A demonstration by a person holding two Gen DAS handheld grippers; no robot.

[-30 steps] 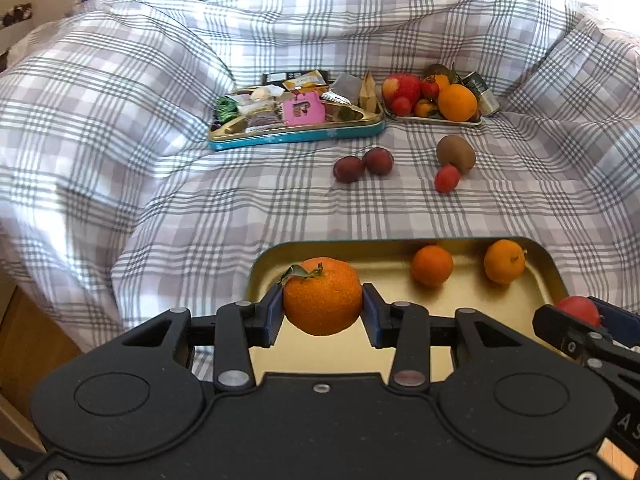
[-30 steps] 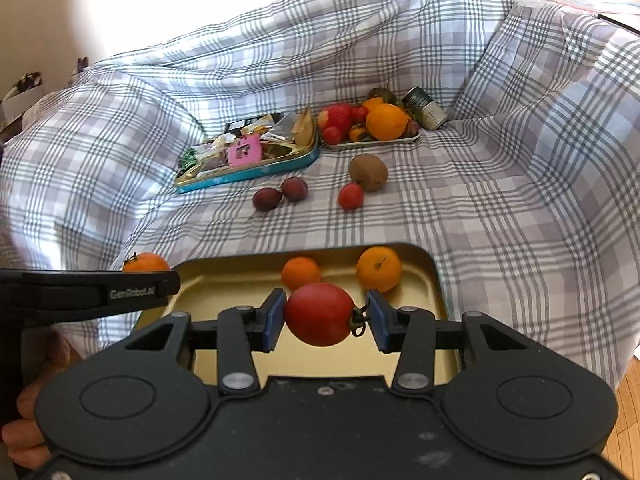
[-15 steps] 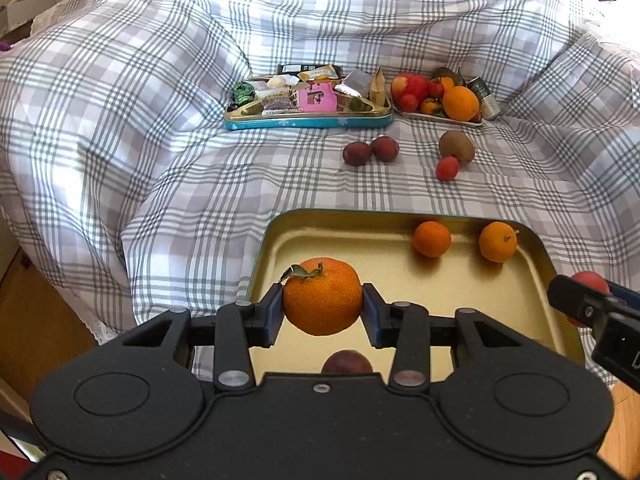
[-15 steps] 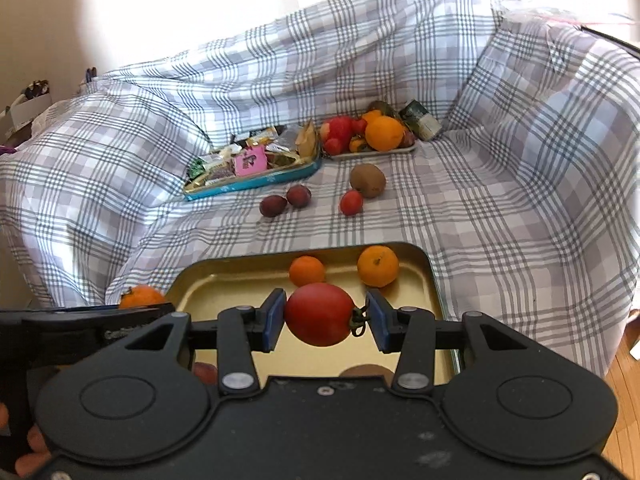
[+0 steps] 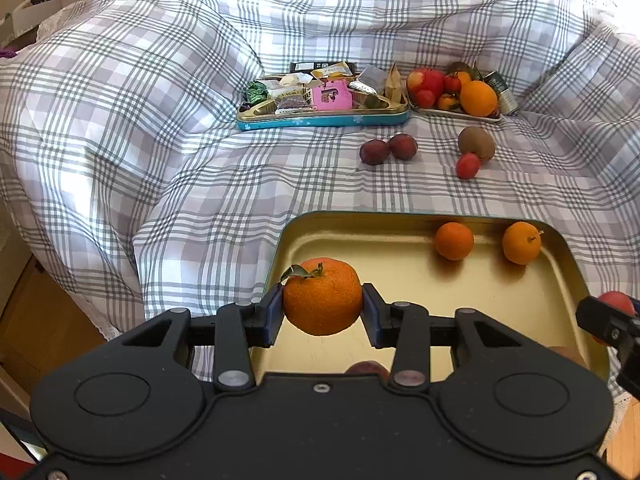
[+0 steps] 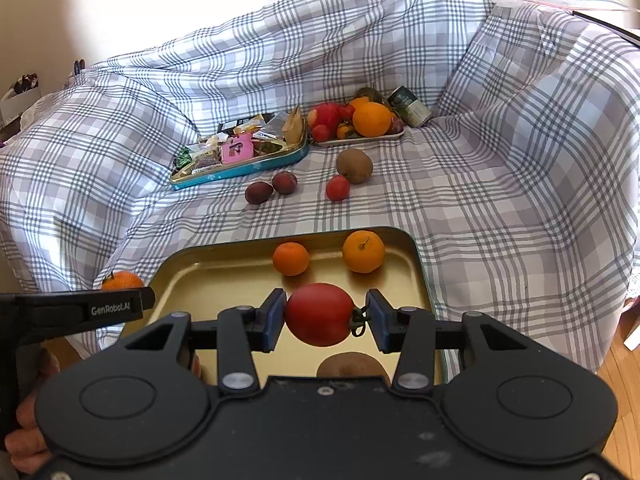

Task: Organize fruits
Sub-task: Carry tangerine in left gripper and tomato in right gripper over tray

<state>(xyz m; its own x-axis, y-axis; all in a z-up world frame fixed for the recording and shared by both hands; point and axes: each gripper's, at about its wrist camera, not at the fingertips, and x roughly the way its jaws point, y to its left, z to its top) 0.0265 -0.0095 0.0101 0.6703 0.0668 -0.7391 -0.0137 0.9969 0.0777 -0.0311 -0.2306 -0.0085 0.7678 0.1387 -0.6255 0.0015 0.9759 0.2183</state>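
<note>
A leafy tangerine (image 5: 322, 301) sits clamped in the left tool (image 5: 322, 314), and a red tomato (image 6: 319, 314) is pinched in the right tool (image 6: 325, 316); both hang over the near end of the gold tray (image 5: 400, 216). Compared with a second ago the tray shows far more of its floor, so both fruits now look placed for release. Only the right view shows a kiwi (image 6: 352, 366) already in the tray's near end; the left view catches a reddish fruit (image 5: 367, 368) there.
</note>
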